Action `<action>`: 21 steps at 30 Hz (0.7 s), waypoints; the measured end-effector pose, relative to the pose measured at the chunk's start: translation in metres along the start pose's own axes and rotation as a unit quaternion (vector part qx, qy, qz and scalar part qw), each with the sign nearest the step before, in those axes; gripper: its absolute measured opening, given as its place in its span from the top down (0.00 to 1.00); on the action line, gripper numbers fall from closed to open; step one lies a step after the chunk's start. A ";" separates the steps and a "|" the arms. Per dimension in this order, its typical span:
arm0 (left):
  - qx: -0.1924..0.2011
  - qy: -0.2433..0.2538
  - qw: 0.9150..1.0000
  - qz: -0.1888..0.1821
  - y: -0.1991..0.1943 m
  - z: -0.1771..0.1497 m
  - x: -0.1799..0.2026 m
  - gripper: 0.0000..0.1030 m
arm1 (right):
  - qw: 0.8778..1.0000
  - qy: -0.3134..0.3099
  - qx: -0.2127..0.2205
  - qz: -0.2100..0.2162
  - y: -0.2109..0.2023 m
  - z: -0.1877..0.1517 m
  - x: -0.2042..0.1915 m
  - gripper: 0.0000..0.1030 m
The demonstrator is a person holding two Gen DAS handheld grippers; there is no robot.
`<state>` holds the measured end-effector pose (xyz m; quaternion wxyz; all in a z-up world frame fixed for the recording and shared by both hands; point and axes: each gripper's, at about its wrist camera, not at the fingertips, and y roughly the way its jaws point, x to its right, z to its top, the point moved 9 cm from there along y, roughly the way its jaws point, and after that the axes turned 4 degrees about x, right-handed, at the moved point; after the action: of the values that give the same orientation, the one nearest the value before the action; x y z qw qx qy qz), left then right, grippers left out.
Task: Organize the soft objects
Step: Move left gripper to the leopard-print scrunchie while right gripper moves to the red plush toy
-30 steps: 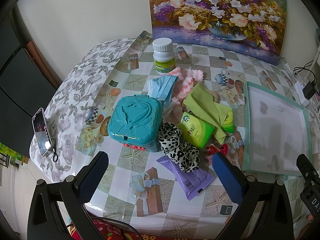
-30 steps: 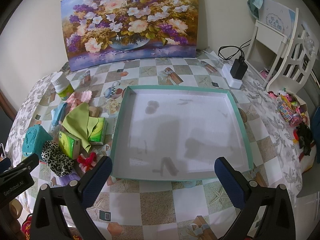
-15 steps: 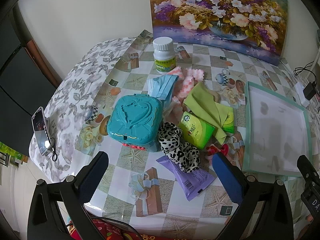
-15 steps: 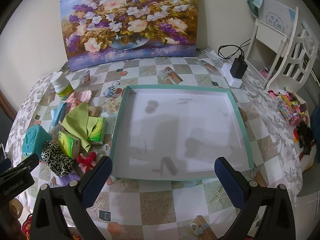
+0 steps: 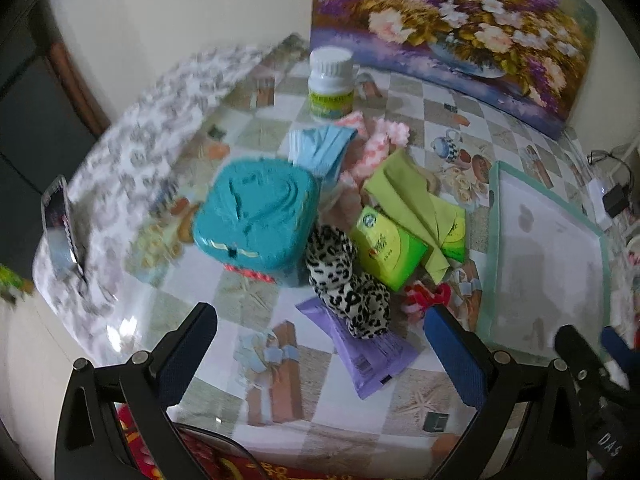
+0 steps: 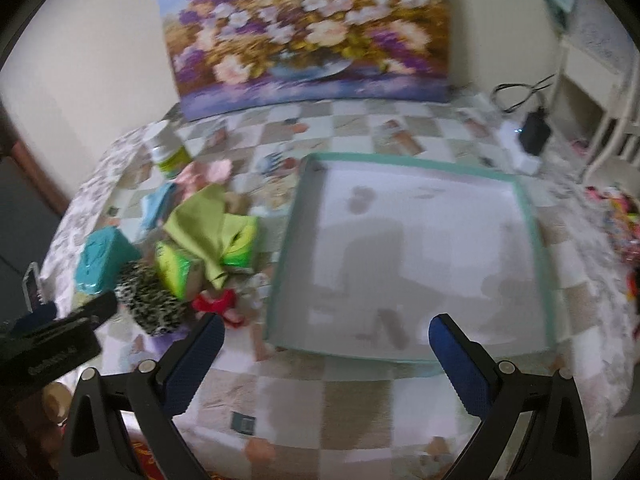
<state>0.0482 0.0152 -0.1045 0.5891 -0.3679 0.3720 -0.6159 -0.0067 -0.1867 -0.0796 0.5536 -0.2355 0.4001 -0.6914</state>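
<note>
A heap of soft things lies left of a teal-rimmed white tray (image 5: 496, 216) (image 6: 532, 224). In it are a leopard-print scrunchie (image 5: 344, 284) (image 6: 148, 300), a lime cloth (image 5: 408, 196) (image 6: 200, 224), green tissue packs (image 5: 386, 250) (image 6: 172, 268), a purple wipes pack (image 5: 368, 356), blue masks (image 5: 320, 148), a pink frilly piece (image 5: 380, 140) and a red bow (image 5: 426, 294) (image 6: 218, 302). My left gripper (image 5: 320, 324) hovers open just in front of the scrunchie and purple pack. My right gripper (image 6: 326, 334) hangs open over the tray's near edge, empty.
A teal hard case (image 5: 256, 212) (image 6: 102, 260) touches the heap's left side. A white pill bottle (image 5: 330, 80) (image 6: 166, 152) stands behind it, before a flower painting (image 5: 452, 28). A phone (image 5: 58, 224) lies at the table's left edge; a charger (image 6: 534, 134) sits far right.
Both views are now blurred from motion. My left gripper has moved forward toward the heap. My right gripper has swung left, bringing the heap and the left gripper closer in its view.
</note>
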 end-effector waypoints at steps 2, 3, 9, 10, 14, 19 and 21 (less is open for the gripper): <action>-0.018 -0.023 1.000 -0.007 0.008 -0.005 -0.004 0.00 | 1.000 -0.010 -0.016 0.018 0.009 -0.003 -0.011 0.00; -0.024 -0.031 0.999 -0.007 0.011 -0.006 -0.006 0.00 | 0.999 -0.013 -0.023 0.020 0.013 -0.001 -0.012 0.00; -0.040 -0.069 0.997 -0.010 0.025 -0.011 -0.014 0.00 | 0.996 -0.059 -0.057 0.041 0.028 -0.007 -0.040 0.00; -0.042 -0.081 0.996 -0.013 0.027 -0.012 -0.017 0.00 | 0.995 -0.067 -0.059 0.048 0.030 -0.008 -0.047 0.00; -0.044 -0.115 0.992 -0.016 0.034 -0.012 -0.029 0.00 | 0.991 -0.093 -0.075 0.057 0.044 -0.012 -0.067 0.00; -0.040 -0.146 0.988 -0.034 0.040 -0.010 -0.031 0.00 | 0.988 -0.108 -0.089 0.063 0.060 -0.016 -0.081 0.10; -0.034 -0.153 0.987 -0.044 0.042 -0.007 -0.030 0.00 | 0.987 -0.106 -0.097 0.073 0.066 -0.017 -0.085 0.14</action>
<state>0.0618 0.0441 -0.1453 0.5987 -0.4933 0.2821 -0.5645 0.0416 -0.1051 -0.1330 0.6164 -0.3305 0.4202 -0.5782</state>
